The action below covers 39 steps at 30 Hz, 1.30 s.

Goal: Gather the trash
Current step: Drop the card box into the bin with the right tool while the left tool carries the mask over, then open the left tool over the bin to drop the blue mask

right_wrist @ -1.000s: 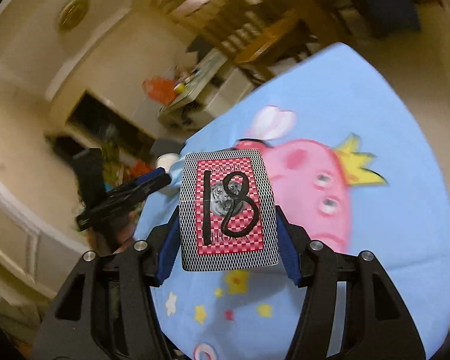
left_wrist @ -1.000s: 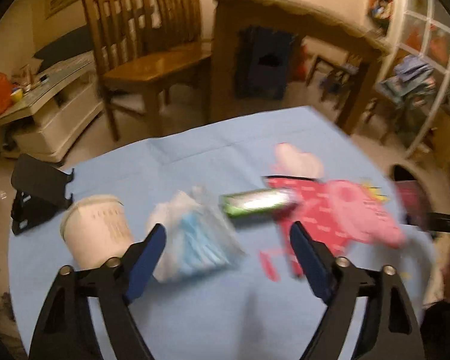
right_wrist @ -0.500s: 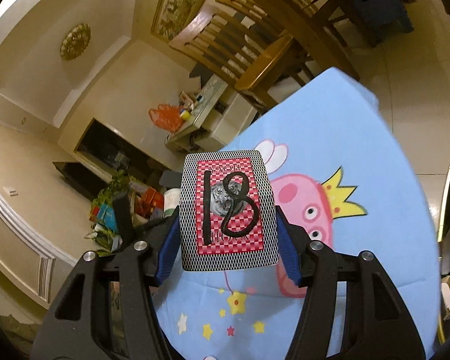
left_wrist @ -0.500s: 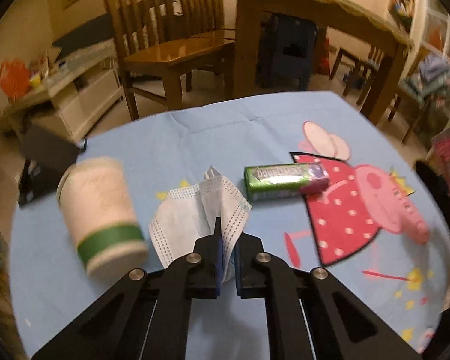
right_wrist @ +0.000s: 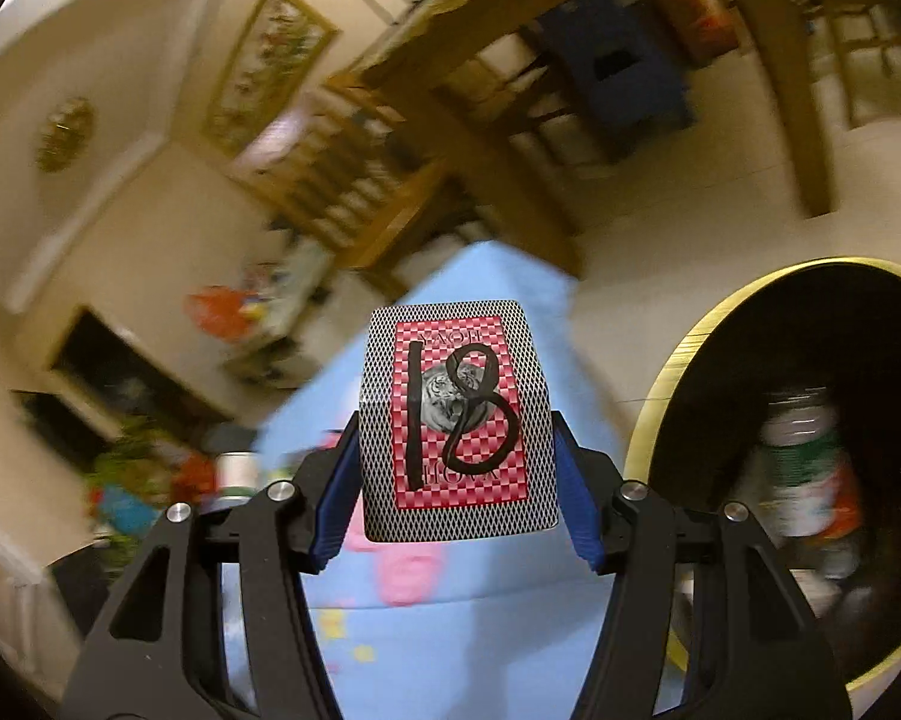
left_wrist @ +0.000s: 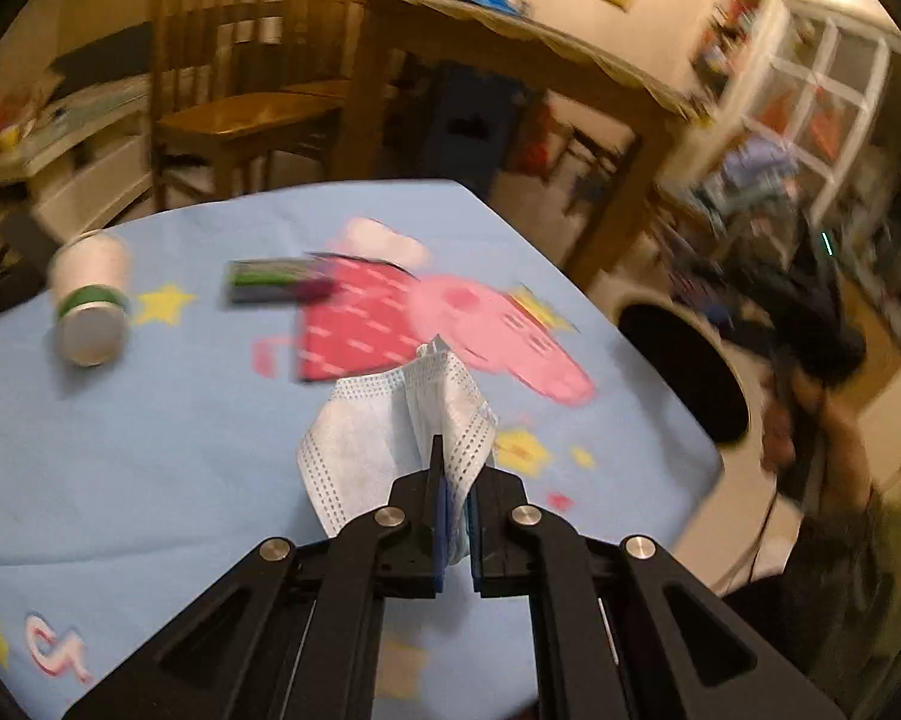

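Left hand-held gripper (left_wrist: 455, 483) | we're pinching the face mask (left_wrist: 390, 438) tight above the bench (left_wrist: 150, 450) | right hand-held gripper (right_wrist: 456, 480) | we're clamping a playing card (right_wrist: 457, 429) beside the bin (right_wrist: 678, 372)

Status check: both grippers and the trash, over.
Left gripper shut on crumpled blue face mask. Right gripper shut on red checkered playing card. Black-lined bin beside table, nothing blocking.
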### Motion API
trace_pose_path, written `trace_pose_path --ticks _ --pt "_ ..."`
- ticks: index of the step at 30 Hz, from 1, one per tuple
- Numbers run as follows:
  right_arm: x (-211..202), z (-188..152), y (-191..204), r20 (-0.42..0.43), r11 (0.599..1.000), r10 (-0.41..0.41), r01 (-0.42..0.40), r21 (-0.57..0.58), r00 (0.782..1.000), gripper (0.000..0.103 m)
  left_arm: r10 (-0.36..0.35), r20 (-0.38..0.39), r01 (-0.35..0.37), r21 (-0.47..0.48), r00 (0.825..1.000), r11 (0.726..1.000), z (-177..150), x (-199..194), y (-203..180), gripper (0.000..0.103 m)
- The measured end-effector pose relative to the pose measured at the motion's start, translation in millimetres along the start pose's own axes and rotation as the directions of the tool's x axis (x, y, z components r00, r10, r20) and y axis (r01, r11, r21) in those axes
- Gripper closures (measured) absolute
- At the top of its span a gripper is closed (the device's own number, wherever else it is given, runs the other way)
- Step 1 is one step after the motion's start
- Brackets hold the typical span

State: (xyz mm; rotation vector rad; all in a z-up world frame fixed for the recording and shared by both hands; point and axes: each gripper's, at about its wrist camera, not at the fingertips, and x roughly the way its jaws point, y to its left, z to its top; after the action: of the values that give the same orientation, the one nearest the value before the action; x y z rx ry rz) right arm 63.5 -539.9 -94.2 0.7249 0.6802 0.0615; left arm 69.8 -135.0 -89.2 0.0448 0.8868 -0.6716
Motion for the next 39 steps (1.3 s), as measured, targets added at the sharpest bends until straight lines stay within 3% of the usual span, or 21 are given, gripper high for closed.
trace_pose_path --ticks 4,6,11,15,21,27,29,30,39 --pt "-35 -4 -20 0.069 0.997 -0.081 0.080 0.013 0.994 0.046 -0.052 -0.027 0.055 0.109 0.998 0.993 6 14 -56 0.098" --pt "-58 -10 -22 0.131 0.987 -0.156 0.160 -0.026 0.979 0.046 -0.052 -0.014 0.053 0.160 0.999 0.986 11 17 -76 0.098" --pt "-72 -20 -43 0.143 0.962 -0.266 0.273 -0.031 0.953 0.046 -0.064 -0.009 0.065 0.254 0.998 0.965 34 37 -124 0.098" --pt "-83 -22 -42 0.199 0.933 -0.341 0.356 -0.049 0.919 0.046 -0.082 -0.013 0.083 0.285 0.997 0.955 45 54 -156 0.098" --pt "-74 -24 -38 0.200 0.866 -0.462 0.488 -0.108 0.864 0.045 -0.075 -0.062 0.091 0.312 0.995 0.946 44 83 -180 0.098" --pt "-65 -25 -51 0.151 0.858 -0.490 0.505 -0.090 0.859 0.043 -0.078 -0.101 0.106 0.305 0.992 0.946 45 107 -190 0.098" --pt "-62 -25 -57 0.133 0.852 -0.510 0.520 -0.063 0.850 0.026 -0.078 -0.103 0.106 0.311 0.992 0.945 47 111 -195 0.098" --pt "-63 -25 -61 0.132 0.854 -0.509 0.518 -0.043 0.850 0.011 -0.078 -0.103 0.107 0.315 0.992 0.943 48 112 -197 0.098" --pt "-76 -24 -62 0.170 0.847 -0.524 0.532 -0.005 0.835 0.010 -0.077 -0.109 0.109 0.339 0.991 0.934 51 120 -209 0.098"
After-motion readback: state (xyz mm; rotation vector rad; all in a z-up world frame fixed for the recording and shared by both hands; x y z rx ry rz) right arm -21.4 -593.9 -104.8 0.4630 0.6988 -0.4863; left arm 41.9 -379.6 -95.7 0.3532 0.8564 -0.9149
